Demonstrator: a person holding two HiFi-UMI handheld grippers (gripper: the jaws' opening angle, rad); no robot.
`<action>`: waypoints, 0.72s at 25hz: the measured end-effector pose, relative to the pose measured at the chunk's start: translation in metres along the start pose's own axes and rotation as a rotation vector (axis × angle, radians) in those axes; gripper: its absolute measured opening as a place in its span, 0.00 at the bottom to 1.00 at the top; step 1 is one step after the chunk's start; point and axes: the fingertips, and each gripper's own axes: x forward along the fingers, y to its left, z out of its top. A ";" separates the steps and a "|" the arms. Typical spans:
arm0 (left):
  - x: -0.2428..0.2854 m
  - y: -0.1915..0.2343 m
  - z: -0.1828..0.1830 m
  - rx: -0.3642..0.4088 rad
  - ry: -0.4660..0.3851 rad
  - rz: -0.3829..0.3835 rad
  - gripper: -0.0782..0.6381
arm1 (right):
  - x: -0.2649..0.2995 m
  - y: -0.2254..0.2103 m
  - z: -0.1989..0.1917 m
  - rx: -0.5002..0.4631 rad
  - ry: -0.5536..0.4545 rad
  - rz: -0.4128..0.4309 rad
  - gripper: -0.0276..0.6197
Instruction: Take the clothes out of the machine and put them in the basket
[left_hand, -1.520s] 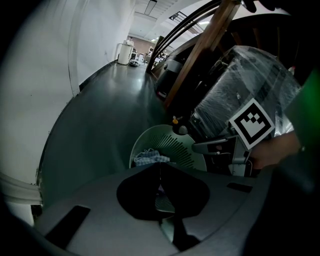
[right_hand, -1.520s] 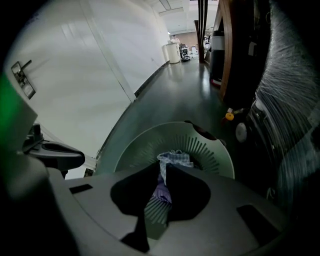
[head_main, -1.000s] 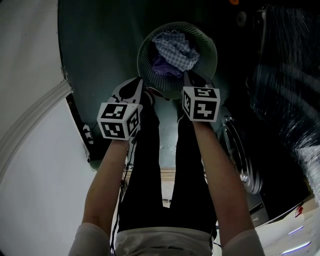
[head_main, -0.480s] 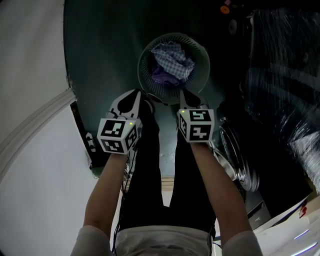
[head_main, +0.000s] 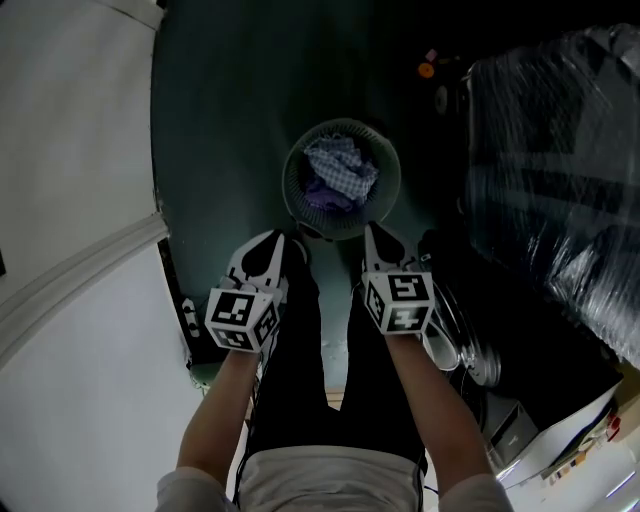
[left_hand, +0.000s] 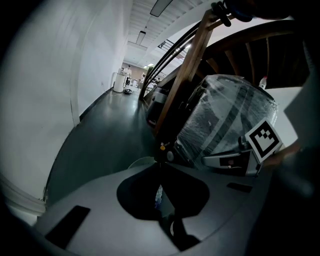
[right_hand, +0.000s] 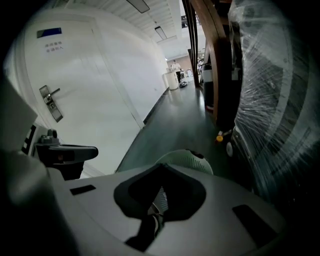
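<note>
A round pale-green basket (head_main: 295, 195) stands on the dark floor, holding a blue-checked cloth (head_main: 342, 163) and a purple garment (head_main: 322, 192). My left gripper (head_main: 284, 242) and right gripper (head_main: 372, 234) hang side by side on the near side of the basket, above it and apart from it. Both are shut with nothing between the jaws. In the left gripper view the basket's rim (left_hand: 141, 161) peeks over the closed left gripper (left_hand: 159, 163). The right gripper view shows the basket (right_hand: 186, 159) just beyond the closed right gripper (right_hand: 161, 166).
The washing machine's open round door (head_main: 468, 350) is at the lower right. A big plastic-wrapped appliance (head_main: 560, 190) fills the right side. A white wall and door (head_main: 70, 200) stand on the left. The person's dark legs (head_main: 330, 380) are below the grippers. A small orange object (head_main: 427, 70) lies on the floor.
Both grippers have lifted up and back from the basket's rim, staying shut. The basket now looks smaller and farther below them.
</note>
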 end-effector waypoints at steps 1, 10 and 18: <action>-0.007 -0.005 0.005 0.002 -0.009 -0.006 0.14 | -0.012 0.002 0.008 -0.006 -0.018 0.004 0.05; -0.083 -0.058 0.080 -0.005 -0.128 -0.050 0.14 | -0.116 0.024 0.081 -0.016 -0.190 0.000 0.05; -0.139 -0.092 0.157 0.108 -0.224 -0.087 0.14 | -0.198 0.057 0.164 -0.043 -0.409 0.038 0.05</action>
